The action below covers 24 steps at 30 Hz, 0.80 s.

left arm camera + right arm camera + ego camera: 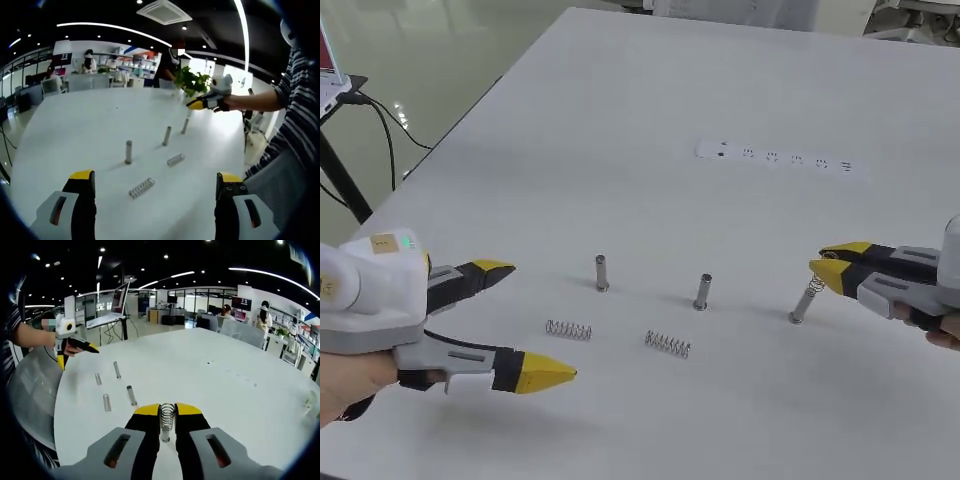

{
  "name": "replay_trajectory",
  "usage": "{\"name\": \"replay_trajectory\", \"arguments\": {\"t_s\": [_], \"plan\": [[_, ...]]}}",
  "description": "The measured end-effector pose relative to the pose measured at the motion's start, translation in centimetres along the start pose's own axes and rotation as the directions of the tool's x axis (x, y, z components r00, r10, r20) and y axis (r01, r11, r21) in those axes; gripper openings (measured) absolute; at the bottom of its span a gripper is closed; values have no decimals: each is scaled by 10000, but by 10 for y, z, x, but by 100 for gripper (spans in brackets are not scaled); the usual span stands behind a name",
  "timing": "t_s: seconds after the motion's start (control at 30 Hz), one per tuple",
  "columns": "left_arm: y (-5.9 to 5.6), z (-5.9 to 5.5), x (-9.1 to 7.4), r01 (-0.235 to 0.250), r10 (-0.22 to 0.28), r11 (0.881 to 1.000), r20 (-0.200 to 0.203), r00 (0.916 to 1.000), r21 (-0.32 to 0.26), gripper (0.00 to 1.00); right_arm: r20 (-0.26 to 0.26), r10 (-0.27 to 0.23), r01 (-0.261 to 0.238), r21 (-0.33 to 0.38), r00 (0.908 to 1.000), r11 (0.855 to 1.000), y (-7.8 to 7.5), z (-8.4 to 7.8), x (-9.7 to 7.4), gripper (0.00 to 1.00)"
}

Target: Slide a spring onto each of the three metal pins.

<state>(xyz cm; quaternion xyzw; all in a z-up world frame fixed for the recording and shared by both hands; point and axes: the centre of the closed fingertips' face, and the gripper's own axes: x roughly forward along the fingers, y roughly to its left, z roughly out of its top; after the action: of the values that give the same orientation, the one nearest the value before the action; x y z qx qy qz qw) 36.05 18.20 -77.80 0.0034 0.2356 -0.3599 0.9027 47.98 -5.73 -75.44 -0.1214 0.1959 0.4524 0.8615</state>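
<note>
Head view first: your left tongs (540, 320) hang wide apart over the near left corner of the surface (650, 100). They have yellow wedge tips on black and grey shanks, with nothing between them. At the right edge your right tongs (818, 262) are pinched together on the gripped spring (810, 296), a thin coil of silvery wire. It sits on the upper end of the right pin (797, 316). Right gripper view backs that up: the coil stands between the two yellow tips and touches both, and the pin's shaft shows just beneath it.

Two more pins stand bare in a row with it near the middle of the surface. They are the left pin (601, 272) and the middle pin (702, 291), both smooth, dull metal cylinders. Just nearer to you, two loose coils lie flat on the matte white top. The left spring (568, 329) is close beside your lower left tip but not touching it. The middle spring (667, 344) lies between the two sets of tongs, apart from both. Toward the far edge lies a flat white power strip (780, 160).
</note>
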Motion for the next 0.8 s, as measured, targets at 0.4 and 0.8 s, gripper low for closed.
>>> {"name": "replay_trajectory", "arguments": {"t_s": [0.4,0.8], "plan": [[2,2,-3,-93,93,10000,52,9999,-8,98,-142,50,-49,56,9999,10000,0,-5,5,8],[3,1,-5,-173,173,9998,66,9998,-59,98,-345,90,-83,184,9994,9998,2,-18,8,8]]}}
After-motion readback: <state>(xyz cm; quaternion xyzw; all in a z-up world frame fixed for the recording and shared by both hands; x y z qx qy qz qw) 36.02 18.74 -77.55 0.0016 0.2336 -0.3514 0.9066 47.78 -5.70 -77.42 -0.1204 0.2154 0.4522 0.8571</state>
